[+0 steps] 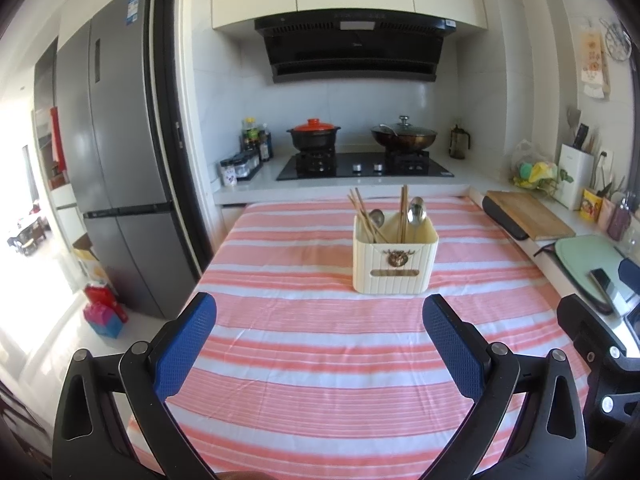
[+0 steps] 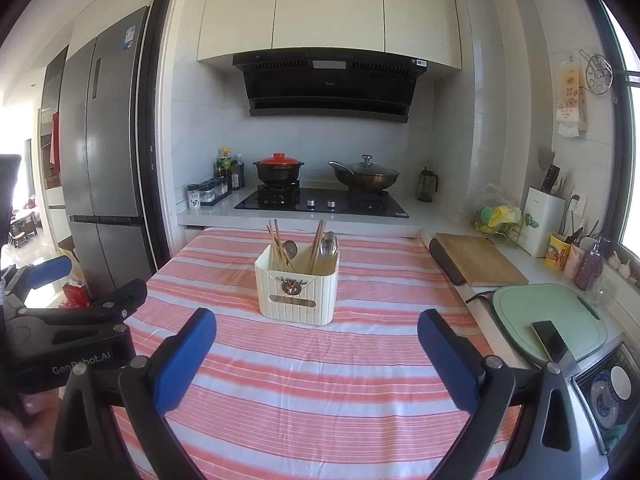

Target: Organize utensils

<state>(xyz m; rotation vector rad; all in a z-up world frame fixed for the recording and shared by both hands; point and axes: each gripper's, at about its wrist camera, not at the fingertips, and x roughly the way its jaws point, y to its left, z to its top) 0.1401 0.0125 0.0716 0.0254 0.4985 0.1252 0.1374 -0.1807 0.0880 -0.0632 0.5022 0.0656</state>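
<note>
A cream utensil holder [image 1: 394,260] stands on the pink-and-white striped tablecloth [image 1: 320,360]; it also shows in the right wrist view [image 2: 297,290]. Wooden chopsticks [image 1: 362,216] and metal spoons [image 1: 417,210] stand upright inside it, in both compartments. In the right wrist view the chopsticks [image 2: 276,240] and spoons [image 2: 329,246] show the same way. My left gripper [image 1: 320,316] is open and empty, well in front of the holder. My right gripper [image 2: 316,332] is open and empty, also in front of the holder. The left gripper's body shows at the left edge of the right wrist view [image 2: 60,320].
A stove [image 1: 364,166] with a red-lidded pot [image 1: 314,136] and a wok [image 1: 404,136] sits behind the table. A wooden cutting board [image 2: 478,260], a green board [image 2: 552,316] with a phone [image 2: 550,338] lie on the right counter. A fridge [image 1: 112,168] stands at left.
</note>
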